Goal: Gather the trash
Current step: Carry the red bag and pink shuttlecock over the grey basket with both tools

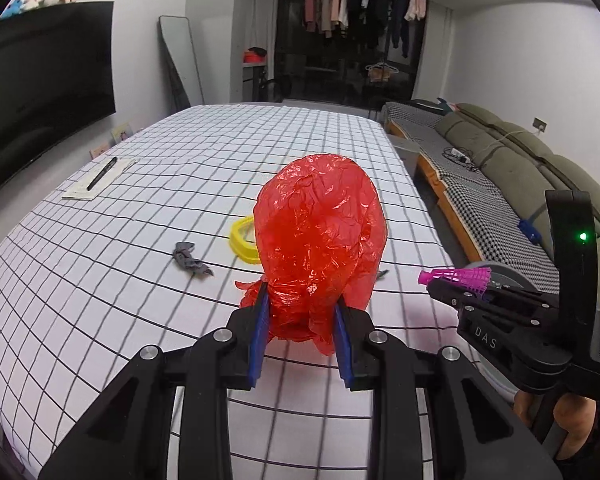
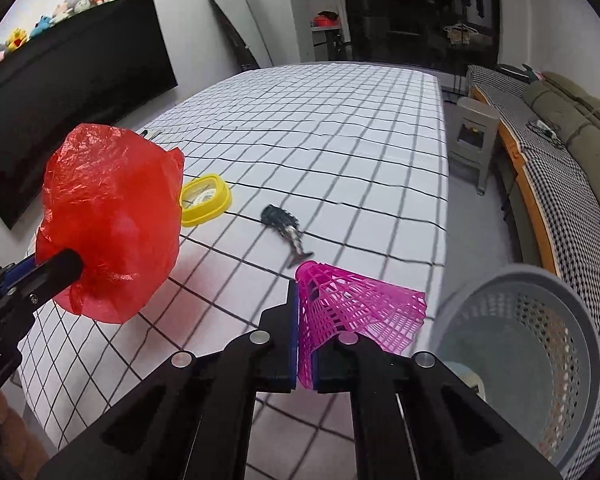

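My left gripper [image 1: 302, 300] is shut on a crumpled red plastic bag [image 1: 320, 236], which puffs up above the checked table [image 1: 180, 152]. From the right wrist view the same red plastic bag [image 2: 108, 216] hangs at the left on the left gripper [image 2: 66, 266]. My right gripper [image 2: 305, 308] is shut on a pink plastic shuttlecock [image 2: 356, 312], squashing its skirt. The left wrist view shows that right gripper [image 1: 440, 284] at the right edge with the shuttlecock [image 1: 456, 278] sticking out sideways. A grey perforated waste basket [image 2: 532, 360] stands below right of the table.
On the table lie a yellow frame-shaped container [image 2: 205, 200], a small dark fish-like scrap [image 2: 286, 230], a grey crumpled scrap [image 1: 190, 260] and a notepad with a pen [image 1: 100, 178]. A grey stool [image 2: 474, 136] and a sofa [image 1: 512, 168] stand to the right.
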The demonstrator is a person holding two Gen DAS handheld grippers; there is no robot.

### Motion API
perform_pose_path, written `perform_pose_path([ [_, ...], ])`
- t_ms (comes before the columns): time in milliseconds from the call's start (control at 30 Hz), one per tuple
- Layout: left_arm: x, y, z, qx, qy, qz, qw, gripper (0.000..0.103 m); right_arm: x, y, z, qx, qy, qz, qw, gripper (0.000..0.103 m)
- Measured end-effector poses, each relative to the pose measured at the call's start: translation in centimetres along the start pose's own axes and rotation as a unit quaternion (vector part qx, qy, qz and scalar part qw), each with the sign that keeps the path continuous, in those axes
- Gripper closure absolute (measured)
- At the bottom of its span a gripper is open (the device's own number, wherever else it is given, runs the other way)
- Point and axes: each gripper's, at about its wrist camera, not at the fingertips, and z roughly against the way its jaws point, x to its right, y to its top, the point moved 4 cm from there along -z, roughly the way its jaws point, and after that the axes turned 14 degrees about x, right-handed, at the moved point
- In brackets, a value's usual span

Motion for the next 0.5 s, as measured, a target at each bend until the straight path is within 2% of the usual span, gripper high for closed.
perform_pose_path([
  [500, 9.0, -1.2, 1.0, -0.019, -0.09, -0.037, 0.9951, 0.074, 8.0, -3.6, 8.6, 0.019, -0.072, -0.056, 0.996, 0.098],
])
